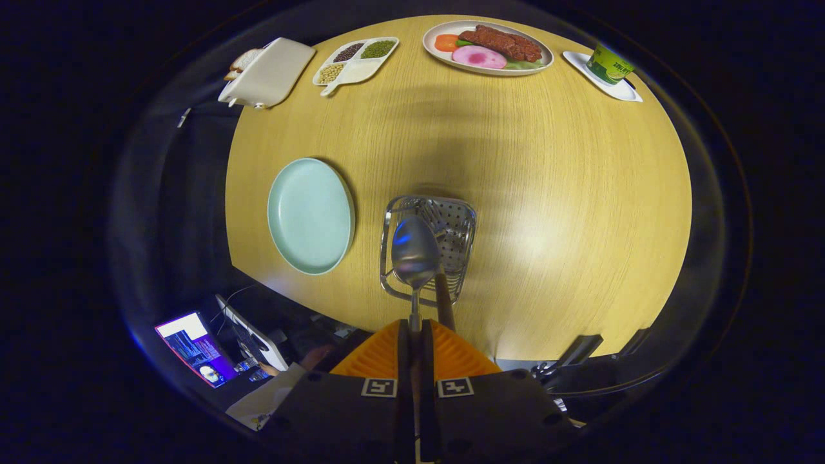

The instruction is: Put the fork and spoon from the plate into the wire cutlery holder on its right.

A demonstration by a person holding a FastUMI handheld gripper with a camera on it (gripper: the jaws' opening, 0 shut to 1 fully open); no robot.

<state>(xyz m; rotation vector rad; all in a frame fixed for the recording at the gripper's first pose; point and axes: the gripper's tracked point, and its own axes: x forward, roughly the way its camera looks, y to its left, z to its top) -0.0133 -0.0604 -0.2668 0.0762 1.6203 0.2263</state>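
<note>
My gripper (415,332) is shut on the handle of a metal spoon (414,252), whose bowl points ahead and hangs over the wire cutlery holder (393,222). The orange fingers (377,354) press together on the thin handle. Inside the holder stands a fork (445,222) with a brown handle that leans back toward the fingers. The pale green plate (310,216) lies just left of the holder with nothing on it. I look down on both from above the wooden table (548,193).
Along the table's far edge sit a white box with bread (267,72), a divided dish of beans (356,60), an oval plate of food (488,48) and a green cup (609,64) on a saucer. A screen (193,348) and a sleeve (271,393) lie beyond the near edge.
</note>
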